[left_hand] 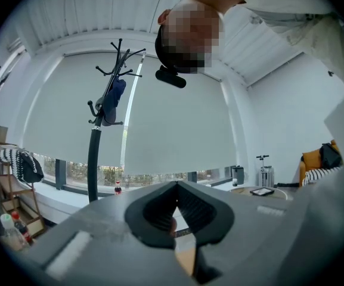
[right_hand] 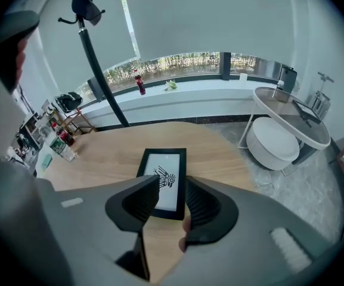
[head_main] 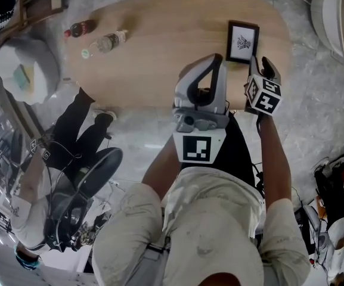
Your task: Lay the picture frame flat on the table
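While frame [head_main: 242,42] flat, bottles [head_main: 105,42] well aside

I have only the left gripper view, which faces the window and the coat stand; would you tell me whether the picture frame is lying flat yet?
Observer: Yes, the picture frame lies flat and face up on the wooden table.
Operator: Thank you. Is the right hand-held gripper gripping it?
Observer: No, the right hand-held gripper is open, its jaws apart, with the frame beyond them and nothing pinched.
Operator: Does the frame overhang the edge anywhere?
Observer: No, it sits wholly on the tabletop near the right end in the head view, with bare wood all round.
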A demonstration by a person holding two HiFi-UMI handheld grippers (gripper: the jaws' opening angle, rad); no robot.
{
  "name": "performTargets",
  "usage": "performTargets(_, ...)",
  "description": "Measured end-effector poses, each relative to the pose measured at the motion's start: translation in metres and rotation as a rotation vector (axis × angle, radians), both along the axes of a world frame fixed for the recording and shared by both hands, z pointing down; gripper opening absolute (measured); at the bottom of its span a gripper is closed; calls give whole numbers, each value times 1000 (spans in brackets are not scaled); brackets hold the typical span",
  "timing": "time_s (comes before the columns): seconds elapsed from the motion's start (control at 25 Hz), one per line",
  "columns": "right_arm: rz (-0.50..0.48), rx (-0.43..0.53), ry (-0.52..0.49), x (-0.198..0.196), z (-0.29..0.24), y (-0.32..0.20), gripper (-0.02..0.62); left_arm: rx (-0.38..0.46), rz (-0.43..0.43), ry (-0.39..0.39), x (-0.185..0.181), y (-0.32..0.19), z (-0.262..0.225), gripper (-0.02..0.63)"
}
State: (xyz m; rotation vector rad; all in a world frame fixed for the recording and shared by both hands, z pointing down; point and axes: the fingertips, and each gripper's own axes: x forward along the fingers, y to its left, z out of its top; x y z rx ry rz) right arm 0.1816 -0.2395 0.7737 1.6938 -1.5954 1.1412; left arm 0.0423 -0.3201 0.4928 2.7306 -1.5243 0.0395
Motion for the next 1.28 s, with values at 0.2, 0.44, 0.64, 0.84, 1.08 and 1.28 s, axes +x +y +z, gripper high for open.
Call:
performTargets(0.2, -15, 18, -9, -3, -23, 12, 143, 2, -7, -4, 3, 19, -22, 5)
performTargets(0.44, -49, 34, -6, -11, -46, 29, 146, 25, -16, 1, 2, 42, -47, 5)
performTargets(0.64, -79, 42, -5, -16, -64, 49, 146, 23, -48, 4, -6, 70, -64, 5)
performTargets(0.84, -108, 66, -3, -24, -84, 67, 144, 34, -66, -10, -16, 101, -81, 5)
performTargets(1.08, -120, 84, -7, -31, -105, 95, 144, 55, -100, -9, -25, 130, -100, 5)
performTargets(1.28, -127, 122, -5, -37, -129, 110, 144, 73, -119, -23, -38, 153, -118, 5)
